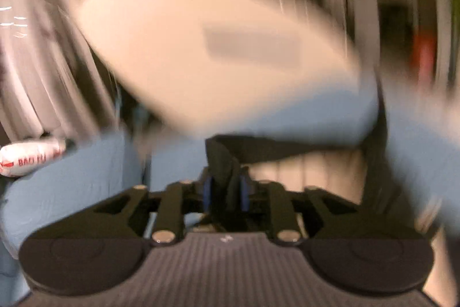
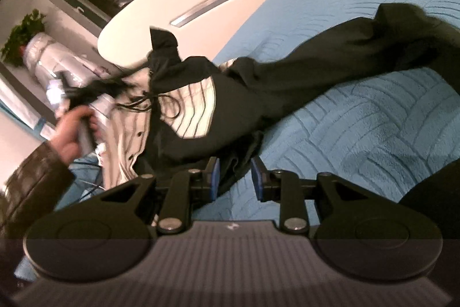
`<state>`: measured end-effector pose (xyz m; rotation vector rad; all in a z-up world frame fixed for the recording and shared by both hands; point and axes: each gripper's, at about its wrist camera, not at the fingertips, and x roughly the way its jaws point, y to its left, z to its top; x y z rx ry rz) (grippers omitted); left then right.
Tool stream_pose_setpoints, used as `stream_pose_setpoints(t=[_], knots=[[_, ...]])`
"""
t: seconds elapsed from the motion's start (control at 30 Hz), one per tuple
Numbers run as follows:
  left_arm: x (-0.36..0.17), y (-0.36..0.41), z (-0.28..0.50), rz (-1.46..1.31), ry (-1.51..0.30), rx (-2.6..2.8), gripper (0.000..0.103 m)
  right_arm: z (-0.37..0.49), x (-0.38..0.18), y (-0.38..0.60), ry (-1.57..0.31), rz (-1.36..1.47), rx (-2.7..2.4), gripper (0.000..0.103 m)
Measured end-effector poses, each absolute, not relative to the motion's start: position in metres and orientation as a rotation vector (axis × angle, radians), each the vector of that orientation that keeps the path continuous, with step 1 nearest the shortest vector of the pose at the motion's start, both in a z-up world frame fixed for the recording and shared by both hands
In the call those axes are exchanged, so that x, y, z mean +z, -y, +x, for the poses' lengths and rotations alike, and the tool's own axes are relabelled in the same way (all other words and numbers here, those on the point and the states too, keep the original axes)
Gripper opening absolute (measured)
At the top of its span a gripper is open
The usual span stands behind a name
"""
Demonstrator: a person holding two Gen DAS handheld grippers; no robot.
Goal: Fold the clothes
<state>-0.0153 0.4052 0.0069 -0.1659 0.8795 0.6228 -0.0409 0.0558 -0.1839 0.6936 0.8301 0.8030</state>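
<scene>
- The left hand-held gripper (image 1: 225,193) is closed narrow on a fold of the black garment (image 1: 221,163); the dark cloth rises from between its blue pads (image 1: 207,192) and runs away to the right as a taut band.
- That left wrist view is heavily blurred (the room behind is only streaks), so little else in it can be read beyond the pale oval desk (image 1: 178,48) and the blue bedspread (image 1: 86,171).
- A white packet with red lettering (image 1: 28,158) lies at the left edge on the blue bedspread.
- The right hand-held gripper (image 2: 235,176) stands part open, its blue pads (image 2: 215,174) apart; a hem of the black garment (image 2: 287,82) hangs into the gap beside the left pad, but whether it is pinched cannot be told.
- The black garment sprawls across the quilted blue bedspread (image 2: 373,128), one long part stretched toward the upper right and its bunched end lifted at the left.
- A striped white shirt (image 2: 189,105) with dark buttons lies under and beside the black garment, showing through a gap in it.
- A person's hand (image 2: 72,134) in a brown sleeve (image 2: 31,177) grips a grey handle at the left (blurred), close to the lifted black cloth.
- The white oval desk (image 2: 172,5) with a metal slot stands beyond the bed.
</scene>
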Motion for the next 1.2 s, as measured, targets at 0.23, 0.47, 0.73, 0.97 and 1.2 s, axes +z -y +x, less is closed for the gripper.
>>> stream_pose_setpoints(t=[0.23, 0.47, 0.73, 0.97, 1.2], knots=[[-0.017, -0.414, -0.048, -0.288, -0.814, 0.749, 0.092, -0.034, -0.19, -0.052, -0.84, 0.772, 0.826, 0.029], [0.015, -0.374, -0.138, -0.474, -0.509, 0.67, 0.103, -0.037, -0.19, -0.06, -0.856, 0.747, 0.826, 0.061], [-0.067, -0.317, -0.194, -0.522, -0.483, 0.552, 0.103, -0.04, -0.19, -0.067, -0.879, 0.7, 0.81, 0.061], [-0.138, -0.284, -0.181, -0.196, -0.606, 0.609, 0.103, -0.042, -0.19, -0.075, -0.907, 0.635, 0.822, 0.061], [-0.143, -0.284, -0.174, -0.203, -0.578, 0.617, 0.103, -0.042, -0.188, -0.08, -0.9, 0.588, 0.79, 0.061]])
